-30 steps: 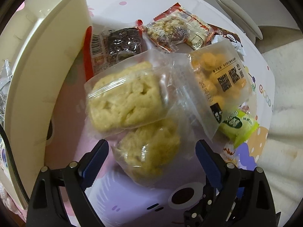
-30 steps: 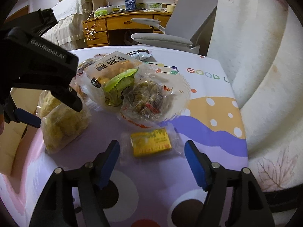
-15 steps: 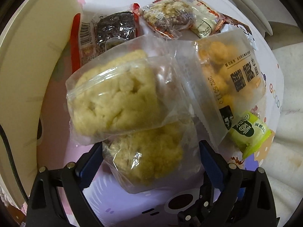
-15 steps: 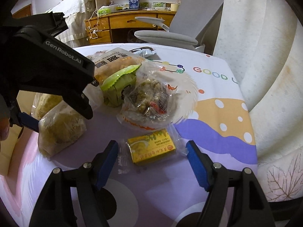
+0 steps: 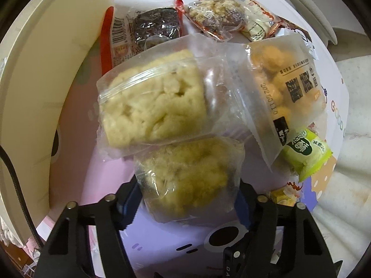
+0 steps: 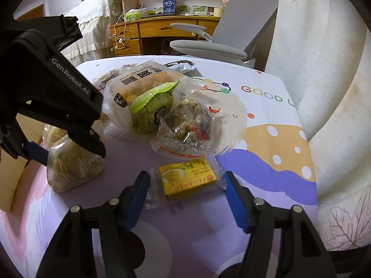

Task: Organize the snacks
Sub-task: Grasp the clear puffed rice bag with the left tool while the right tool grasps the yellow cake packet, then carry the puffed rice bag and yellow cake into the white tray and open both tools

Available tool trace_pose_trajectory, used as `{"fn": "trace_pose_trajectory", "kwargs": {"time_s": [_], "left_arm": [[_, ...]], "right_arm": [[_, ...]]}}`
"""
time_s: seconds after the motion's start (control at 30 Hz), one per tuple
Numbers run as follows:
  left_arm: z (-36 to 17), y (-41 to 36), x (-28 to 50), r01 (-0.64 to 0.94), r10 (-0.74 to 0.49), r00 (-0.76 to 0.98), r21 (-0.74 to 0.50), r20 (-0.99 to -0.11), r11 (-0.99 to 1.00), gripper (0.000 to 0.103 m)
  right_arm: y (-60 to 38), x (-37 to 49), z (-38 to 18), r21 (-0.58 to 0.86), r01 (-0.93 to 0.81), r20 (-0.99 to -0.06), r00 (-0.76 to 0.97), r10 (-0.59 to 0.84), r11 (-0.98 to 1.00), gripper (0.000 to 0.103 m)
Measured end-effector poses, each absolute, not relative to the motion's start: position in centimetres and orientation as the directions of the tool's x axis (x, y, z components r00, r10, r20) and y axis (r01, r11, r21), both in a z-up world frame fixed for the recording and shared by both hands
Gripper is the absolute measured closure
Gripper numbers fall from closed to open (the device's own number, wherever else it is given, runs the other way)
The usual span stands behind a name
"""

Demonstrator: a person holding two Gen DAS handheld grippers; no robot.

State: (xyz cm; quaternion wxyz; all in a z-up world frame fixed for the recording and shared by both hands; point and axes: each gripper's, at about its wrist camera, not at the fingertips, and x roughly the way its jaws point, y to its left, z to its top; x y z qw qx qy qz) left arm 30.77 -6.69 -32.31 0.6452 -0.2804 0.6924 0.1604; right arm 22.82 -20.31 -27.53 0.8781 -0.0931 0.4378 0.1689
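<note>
Several wrapped snacks lie on the table. My left gripper (image 5: 189, 199) stands with its blue pads against both sides of a clear bag with a crumbly yellow cake (image 5: 190, 176), shut on it; the bag also shows in the right wrist view (image 6: 74, 162). A second pale cake bag (image 5: 153, 102) lies just beyond it. My right gripper (image 6: 185, 192) is open around a small yellow packet (image 6: 187, 178), pads apart from it. A bag of orange puffs (image 5: 287, 85), a green packet (image 5: 306, 153) and a nut bar (image 6: 187, 127) lie further on.
A cream storage bin (image 5: 34, 92) stands at the left edge of the left wrist view. A dark cake pack (image 5: 148, 27) and red-edged wrappers (image 5: 222, 16) lie at the back. A grey office chair (image 6: 218, 46) and a wooden desk stand beyond the table; a white cushion is on the right.
My left gripper has moved forward and closed onto the near yellow cake bag. My right gripper has moved closer to the small yellow packet, which now sits between its open fingers.
</note>
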Motion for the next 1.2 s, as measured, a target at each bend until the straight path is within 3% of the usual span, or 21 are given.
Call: {"fn": "trace_pose_trajectory", "kwargs": {"time_s": [0.33,1.2], "left_arm": [[-30.1,-4.5,29.2,-0.592,-0.190,-0.019,-0.142,-0.982,0.794,0.048],[-19.8,-2.0,23.9,-0.429,-0.178,-0.010,-0.156,-0.984,0.890,0.048]], "right_arm": [[-20.4,22.8,-27.2,0.005,-0.384,-0.812,0.537,0.228,0.923,0.042],[-19.8,19.8,-22.6,0.023,-0.368,-0.818,0.527,0.229,0.929,0.046]]}}
